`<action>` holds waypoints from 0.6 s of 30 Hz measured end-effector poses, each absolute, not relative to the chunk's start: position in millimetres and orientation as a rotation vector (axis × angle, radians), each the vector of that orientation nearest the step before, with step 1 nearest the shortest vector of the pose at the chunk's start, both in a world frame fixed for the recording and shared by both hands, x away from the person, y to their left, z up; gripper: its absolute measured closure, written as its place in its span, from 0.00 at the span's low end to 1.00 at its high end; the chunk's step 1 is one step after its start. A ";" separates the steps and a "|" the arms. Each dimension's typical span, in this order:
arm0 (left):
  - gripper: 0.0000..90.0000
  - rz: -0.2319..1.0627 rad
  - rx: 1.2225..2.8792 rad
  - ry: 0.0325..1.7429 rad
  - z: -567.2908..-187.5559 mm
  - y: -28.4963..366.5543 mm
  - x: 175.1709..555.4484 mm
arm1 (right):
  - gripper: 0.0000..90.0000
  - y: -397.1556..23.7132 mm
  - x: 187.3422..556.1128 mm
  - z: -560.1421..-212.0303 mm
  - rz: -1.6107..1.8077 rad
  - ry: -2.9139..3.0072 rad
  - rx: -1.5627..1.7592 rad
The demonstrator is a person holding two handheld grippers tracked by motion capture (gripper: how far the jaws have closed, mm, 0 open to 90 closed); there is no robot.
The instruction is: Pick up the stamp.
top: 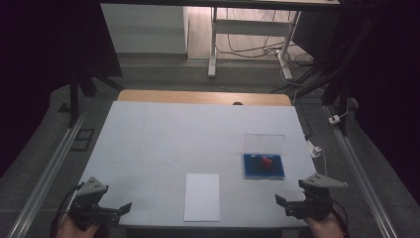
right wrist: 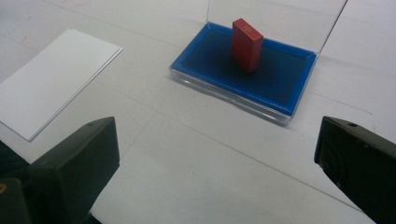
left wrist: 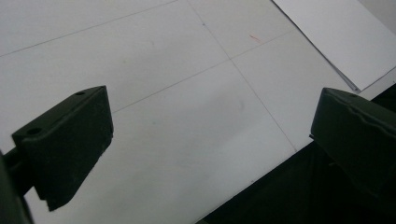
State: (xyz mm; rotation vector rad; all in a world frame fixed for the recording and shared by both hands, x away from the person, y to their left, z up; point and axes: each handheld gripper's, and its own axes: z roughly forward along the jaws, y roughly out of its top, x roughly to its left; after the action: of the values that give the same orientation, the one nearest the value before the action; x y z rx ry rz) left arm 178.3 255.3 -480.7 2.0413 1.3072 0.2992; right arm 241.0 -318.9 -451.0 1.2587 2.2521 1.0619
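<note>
A blue-lined clear case [top: 263, 166] [right wrist: 243, 77] lies open on the right of the white table, its transparent lid [top: 264, 142] standing upright behind it. A small red block [top: 267, 161] [right wrist: 246, 44] stands tilted inside the case. White sheets of paper [top: 202, 197] [right wrist: 53, 79] [left wrist: 343, 39] lie near the table's front edge at the middle. My left gripper [top: 116, 210] [left wrist: 210, 149] hovers open over the front left corner, holding nothing. My right gripper [top: 287, 204] [right wrist: 219, 172] is open at the front right, a short way in front of the case.
The white table top [top: 173, 134] has a wooden strip along its far edge. Metal rails [top: 47, 173] run along the floor on both sides. A white desk frame [top: 247, 29] and cables stand beyond the table. A white cable plug [top: 315, 150] lies at the table's right edge.
</note>
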 end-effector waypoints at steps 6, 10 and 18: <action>0.00 0.293 2.039 1.306 -480.8 255.6 178.3 | 0.01 -317.1 243.3 -449.7 1.091 2.251 1.216; 0.00 0.288 2.028 1.302 -480.7 256.8 177.9 | 0.01 -314.0 246.8 -448.3 1.093 2.260 1.190; 0.00 0.285 2.039 1.297 -481.0 255.8 178.1 | 0.01 -307.3 257.7 -451.4 1.077 2.300 1.161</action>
State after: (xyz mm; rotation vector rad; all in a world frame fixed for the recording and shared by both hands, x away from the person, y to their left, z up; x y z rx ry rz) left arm 178.1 255.8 -481.0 2.0385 1.2966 0.2846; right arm 257.7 -307.3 -451.4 1.1607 2.2999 1.0767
